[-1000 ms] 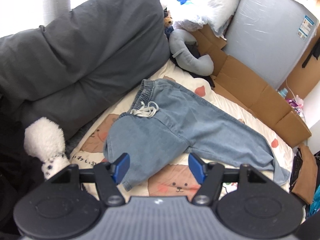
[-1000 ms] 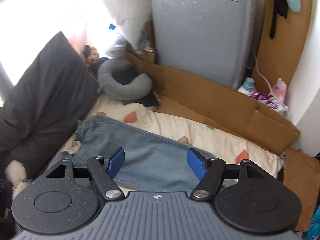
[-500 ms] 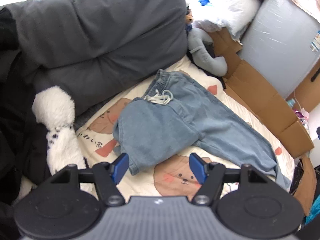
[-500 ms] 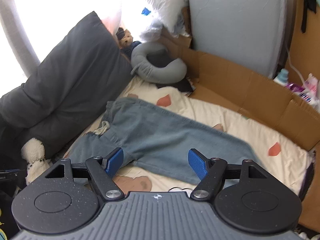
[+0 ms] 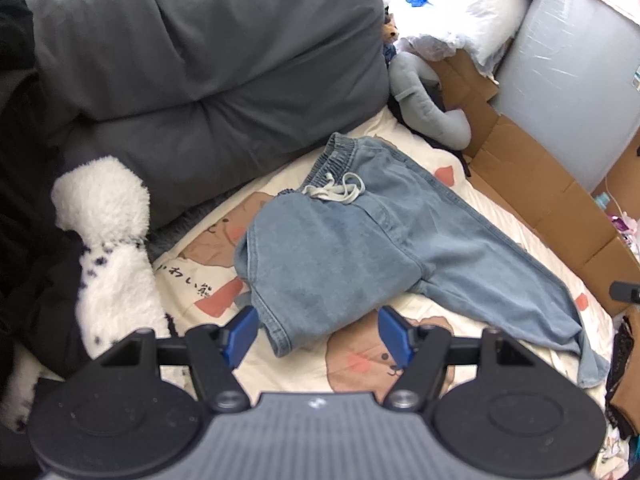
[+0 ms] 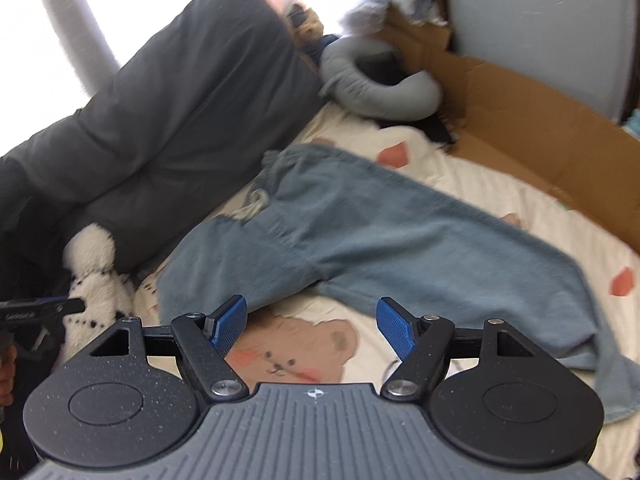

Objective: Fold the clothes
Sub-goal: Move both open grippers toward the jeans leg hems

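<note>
Both tongs hang wide open with nothing gripped: left gripper (image 5: 316, 334) sits over the near hem of the folded-over leg, right gripper (image 6: 310, 328) over bare bedsheet (image 6: 460, 184) just near of the crotch, likely lining up for a first grab. Jeans (image 5: 360, 240) lie mid-bed, waistband far by the grey pillow (image 5: 200, 80), light-blue denim, elastic waist, white drawstring (image 5: 336, 192), left leg doubled onto itself, right leg running out right and near
</note>
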{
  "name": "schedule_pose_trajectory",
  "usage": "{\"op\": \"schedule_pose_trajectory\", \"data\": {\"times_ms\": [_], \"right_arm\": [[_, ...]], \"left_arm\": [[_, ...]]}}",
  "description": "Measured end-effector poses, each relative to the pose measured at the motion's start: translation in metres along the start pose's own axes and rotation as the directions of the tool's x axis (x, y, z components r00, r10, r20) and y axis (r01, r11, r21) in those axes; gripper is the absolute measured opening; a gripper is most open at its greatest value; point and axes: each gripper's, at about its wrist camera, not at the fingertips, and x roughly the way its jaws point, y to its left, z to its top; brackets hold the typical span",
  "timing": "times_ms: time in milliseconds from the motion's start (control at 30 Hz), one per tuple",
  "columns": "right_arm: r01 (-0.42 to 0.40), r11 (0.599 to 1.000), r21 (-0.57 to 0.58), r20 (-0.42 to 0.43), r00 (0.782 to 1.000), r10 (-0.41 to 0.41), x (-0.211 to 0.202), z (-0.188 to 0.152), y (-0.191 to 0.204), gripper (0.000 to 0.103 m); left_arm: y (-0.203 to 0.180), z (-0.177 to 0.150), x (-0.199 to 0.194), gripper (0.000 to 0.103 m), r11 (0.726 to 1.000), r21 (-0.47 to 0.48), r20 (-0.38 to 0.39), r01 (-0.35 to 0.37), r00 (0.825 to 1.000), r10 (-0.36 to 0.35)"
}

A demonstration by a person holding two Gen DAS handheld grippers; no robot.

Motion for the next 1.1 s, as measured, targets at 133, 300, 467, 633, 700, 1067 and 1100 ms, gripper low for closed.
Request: {"op": "schedule_pose_trajectory", "data": {"times_ms": [133, 300, 467, 633, 700, 1067, 1100], "right_arm": [[-0.065, 0.998, -0.007, -0.046, 0.997, 0.064, 0.032, -0.013, 0.001, 0.077], [-0.097, 0.995, -0.029, -0.095, 0.991, 0.094, 0.071, -0.026, 0.005, 0.077], [-0.134, 0.991, -0.029, -0.112, 0.985, 0.13, 0.101, -0.037, 0.008, 0.077], [-0.162, 0.986, -0.034, -0.123, 0.98, 0.157, 0.126, -0.048, 0.011, 0.076], [-0.171, 0.985, -0.037, -0.124, 0.979, 0.165, 0.134, -0.05, 0.014, 0.076], [-0.257, 0.966, -0.017, -0.113, 0.961, 0.253, 0.178, -0.042, 0.035, 0.076], [-0.275, 0.961, 0.004, -0.115, 0.955, 0.274, 0.182, -0.04, 0.036, 0.076]], "left_arm": [[0.003, -0.01, 0.03, 0.069, 1.0, -0.025, -0.033, -0.004, 0.999, 0.003], [0.012, -0.018, 0.068, 0.069, 0.998, -0.053, -0.046, -0.027, 0.999, 0.025], [0.027, -0.029, 0.103, 0.069, 0.991, -0.127, -0.052, -0.044, 0.998, 0.038], [0.049, -0.039, 0.128, 0.066, 0.971, -0.235, -0.021, -0.033, 0.999, 0.029], [0.053, -0.044, 0.138, 0.064, 0.967, -0.25, -0.022, -0.045, 0.999, 0.041], [0.044, -0.059, 0.149, 0.026, 0.961, -0.277, 0.102, 0.027, 0.995, 0.001], [0.041, -0.058, 0.147, 0.024, 0.961, -0.275, 0.116, 0.03, 0.993, 0.002]]}}
